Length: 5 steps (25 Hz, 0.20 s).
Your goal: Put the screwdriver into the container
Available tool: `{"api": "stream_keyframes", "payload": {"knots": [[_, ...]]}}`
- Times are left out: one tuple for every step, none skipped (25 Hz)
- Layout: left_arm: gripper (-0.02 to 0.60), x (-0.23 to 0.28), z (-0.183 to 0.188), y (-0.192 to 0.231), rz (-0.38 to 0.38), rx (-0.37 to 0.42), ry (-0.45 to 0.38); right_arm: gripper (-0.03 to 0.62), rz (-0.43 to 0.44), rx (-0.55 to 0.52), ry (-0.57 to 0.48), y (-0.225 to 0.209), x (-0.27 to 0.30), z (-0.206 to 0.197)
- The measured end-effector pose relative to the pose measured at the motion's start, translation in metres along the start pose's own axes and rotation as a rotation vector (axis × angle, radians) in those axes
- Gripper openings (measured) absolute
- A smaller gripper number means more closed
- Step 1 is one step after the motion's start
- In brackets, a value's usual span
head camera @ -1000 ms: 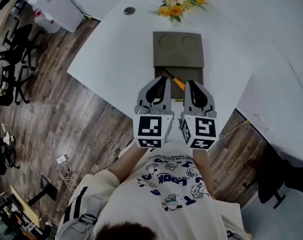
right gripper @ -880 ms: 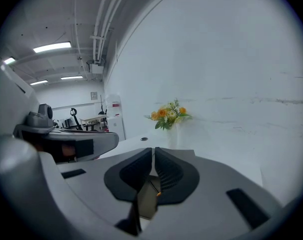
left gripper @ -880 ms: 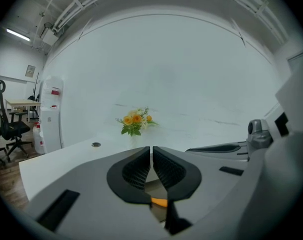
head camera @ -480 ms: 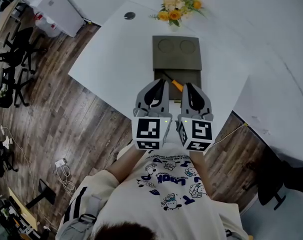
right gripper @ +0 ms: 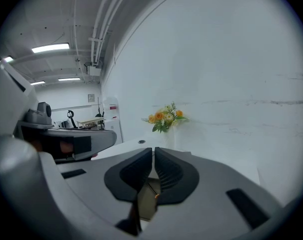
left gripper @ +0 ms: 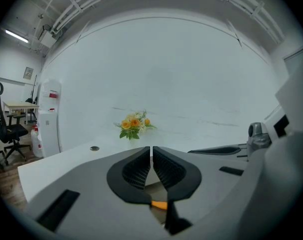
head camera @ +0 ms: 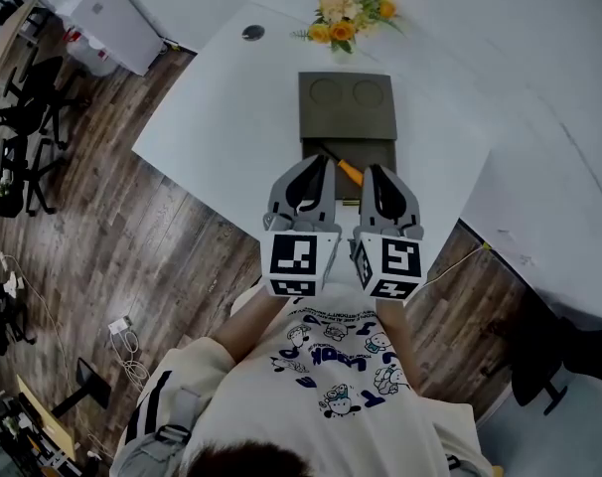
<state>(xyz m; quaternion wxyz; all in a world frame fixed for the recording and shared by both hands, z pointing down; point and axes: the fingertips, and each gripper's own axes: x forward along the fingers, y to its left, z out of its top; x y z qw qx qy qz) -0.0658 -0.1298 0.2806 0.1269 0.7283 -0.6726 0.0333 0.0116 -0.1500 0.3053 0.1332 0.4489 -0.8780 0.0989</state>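
The screwdriver lies slantwise in the open near half of the container; in the head view we see the far half lidded. The left hand-held gripper and the right hand-held gripper hover side by side at its near edge, with bare bench to the left. In the left gripper view we find the jaws pressed together, empty. The right gripper view shows the same.
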Motion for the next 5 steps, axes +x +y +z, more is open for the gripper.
{"api": "stream_keyframes", "payload": {"knots": [[0.029, -0.0001, 0.0002, -0.0005, -0.001, 0.0, 0.0, 0.037, -0.002, 0.001, 0.002, -0.0004, -0.0003, -0.0002], [0.029, -0.0004, 0.0004, -0.0008, -0.002, 0.0, 0.0, 0.037, -0.004, 0.002, 0.004, -0.0007, -0.0007, -0.0003], [0.029, -0.0006, 0.0007, -0.0011, -0.003, 0.001, 0.0, 0.038, -0.005, 0.002, 0.004, -0.001, -0.0011, -0.0003], [0.029, -0.0008, 0.001, -0.0014, -0.003, 0.001, 0.0, 0.038, -0.006, 0.002, 0.003, -0.0013, -0.0015, -0.0001], [0.029, -0.0009, 0.0013, -0.0016, -0.004, 0.002, -0.001, 0.038, -0.007, 0.002, 0.002, -0.0016, -0.0018, 0.0001]]}}
